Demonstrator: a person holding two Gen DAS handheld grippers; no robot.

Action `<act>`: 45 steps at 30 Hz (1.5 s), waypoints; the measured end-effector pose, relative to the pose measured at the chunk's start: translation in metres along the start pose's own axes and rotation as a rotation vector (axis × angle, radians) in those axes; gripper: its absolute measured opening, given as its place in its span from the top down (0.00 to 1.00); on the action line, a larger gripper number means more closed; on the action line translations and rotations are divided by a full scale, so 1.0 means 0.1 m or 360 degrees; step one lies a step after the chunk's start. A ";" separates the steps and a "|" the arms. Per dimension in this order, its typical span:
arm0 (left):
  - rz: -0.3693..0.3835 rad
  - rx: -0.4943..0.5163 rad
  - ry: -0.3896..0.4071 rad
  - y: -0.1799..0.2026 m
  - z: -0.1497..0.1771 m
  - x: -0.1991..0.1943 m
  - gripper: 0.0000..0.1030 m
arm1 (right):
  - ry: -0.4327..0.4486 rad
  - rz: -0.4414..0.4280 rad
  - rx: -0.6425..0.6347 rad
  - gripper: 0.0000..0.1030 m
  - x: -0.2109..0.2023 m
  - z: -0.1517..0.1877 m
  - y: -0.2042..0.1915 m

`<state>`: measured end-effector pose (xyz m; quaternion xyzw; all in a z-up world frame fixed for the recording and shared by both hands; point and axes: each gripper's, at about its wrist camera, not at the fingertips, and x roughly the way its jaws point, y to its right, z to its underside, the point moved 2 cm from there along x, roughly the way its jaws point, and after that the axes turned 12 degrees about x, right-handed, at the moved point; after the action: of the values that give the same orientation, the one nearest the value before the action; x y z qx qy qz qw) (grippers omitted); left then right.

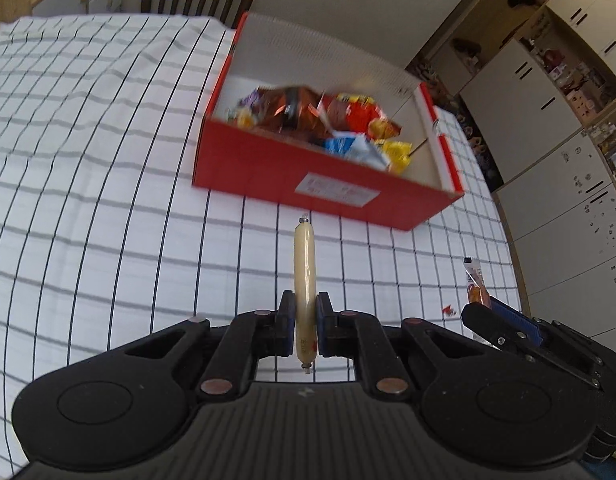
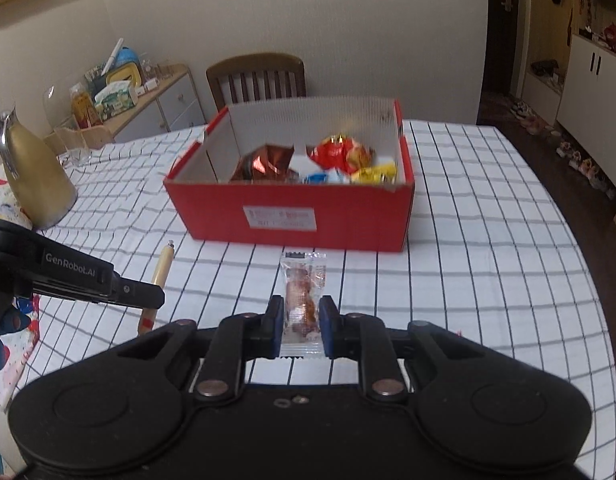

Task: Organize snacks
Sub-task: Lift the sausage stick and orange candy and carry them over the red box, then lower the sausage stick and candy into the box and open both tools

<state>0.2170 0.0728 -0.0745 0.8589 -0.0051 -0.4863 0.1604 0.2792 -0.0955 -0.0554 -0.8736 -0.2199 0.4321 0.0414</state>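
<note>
Sausage stick [image 1: 305, 276] clamped upright-forward between closed left gripper [image 1: 306, 320] pads; clear snack packet [image 2: 303, 300] pinched by closed right gripper [image 2: 302, 322]. Both held above checked tablecloth [image 2: 468, 240], just short of red box [image 2: 292, 208] of snacks. "GenRobot.AI" readable on left gripper's side; box label blurred.

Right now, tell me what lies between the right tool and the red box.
Only bare checked tablecloth, seen in the right wrist view, lies between the right tool and the red box.
</note>
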 end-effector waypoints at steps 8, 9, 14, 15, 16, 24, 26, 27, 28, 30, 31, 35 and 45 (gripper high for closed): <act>-0.0043 0.0090 0.0115 0.13 -0.45 -0.08 0.90 | 0.0103 0.0008 -0.0059 0.83 0.05 -0.38 -0.05; -0.0049 0.0101 0.0123 0.14 -0.49 -0.07 0.90 | 0.0111 0.0007 -0.0063 0.83 0.07 -0.42 -0.06; -0.0071 0.0164 0.0149 0.16 -0.72 -0.02 0.90 | 0.0157 0.0032 -0.0094 0.83 0.20 -0.60 -0.09; -0.0090 0.0179 0.0156 0.16 -0.76 0.00 0.90 | 0.0166 0.0034 -0.0101 0.83 0.23 -0.63 -0.10; -0.0110 0.0187 0.0160 0.15 -0.81 0.02 0.90 | 0.0171 0.0037 -0.0106 0.83 0.27 -0.66 -0.11; -0.0229 0.0242 0.0158 0.02 -1.10 0.22 0.90 | 0.0172 0.0034 -0.0152 0.83 0.57 -0.89 -0.18; -0.0261 0.0260 0.0157 0.00 -1.15 0.27 0.90 | 0.0160 0.0027 -0.0155 0.83 0.67 -0.94 -0.21; -0.0271 0.0263 0.0155 -0.02 -1.18 0.30 0.90 | 0.0152 0.0030 -0.0153 0.83 0.72 -0.97 -0.21; -0.0282 0.0268 0.0155 -0.04 -1.21 0.32 0.90 | 0.0142 0.0030 -0.0150 0.83 0.76 -0.98 -0.22; -0.0322 0.0304 0.0156 -0.05 -1.26 0.38 0.90 | 0.0120 0.0023 -0.0147 0.83 0.86 -1.01 -0.22; -0.0344 0.0316 0.0150 -0.06 -1.28 0.42 0.90 | 0.0108 0.0026 -0.0142 0.83 0.91 -1.03 -0.22; -0.0371 0.0290 0.0089 -0.18 -1.39 0.59 0.90 | 0.0047 0.0027 -0.0106 0.83 1.10 -1.08 -0.19; -0.0458 0.0365 -0.0040 -0.23 -1.55 0.98 0.90 | -0.0066 0.0087 -0.0107 0.83 1.48 -1.09 -0.15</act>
<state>0.3947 0.1205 -0.0892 0.8574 0.0605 -0.5110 -0.0098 0.4371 -0.0064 -0.0925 -0.8711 -0.2112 0.4433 -0.0043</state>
